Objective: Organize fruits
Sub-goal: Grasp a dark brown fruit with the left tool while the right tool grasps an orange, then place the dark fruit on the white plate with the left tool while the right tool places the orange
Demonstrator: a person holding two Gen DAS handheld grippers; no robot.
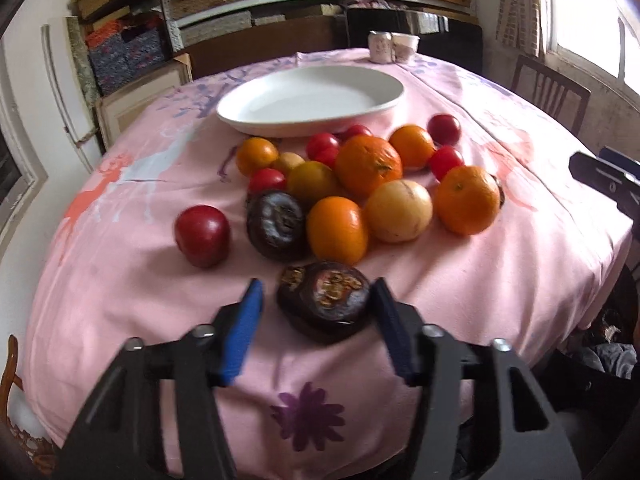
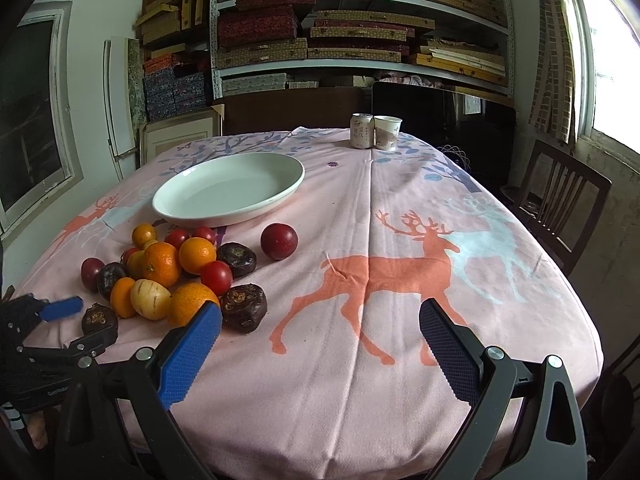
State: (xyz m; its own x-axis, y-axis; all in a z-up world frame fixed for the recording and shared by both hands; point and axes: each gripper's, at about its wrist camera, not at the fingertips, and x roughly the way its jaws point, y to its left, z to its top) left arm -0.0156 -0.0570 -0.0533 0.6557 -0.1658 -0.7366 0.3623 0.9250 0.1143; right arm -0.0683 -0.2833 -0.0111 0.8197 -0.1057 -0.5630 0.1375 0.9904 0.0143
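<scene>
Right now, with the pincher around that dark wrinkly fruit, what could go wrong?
1. The left gripper is open around the dark fruit, which looks cracked on top; a hard squeeze might break it.
2. It lies close to the pile; lifting carelessly may nudge the orange fruit just behind and set round ones rolling.
3. The white plate sits beyond the pile, so a low carry could knock fruit off the pink tablecloth.
</scene>
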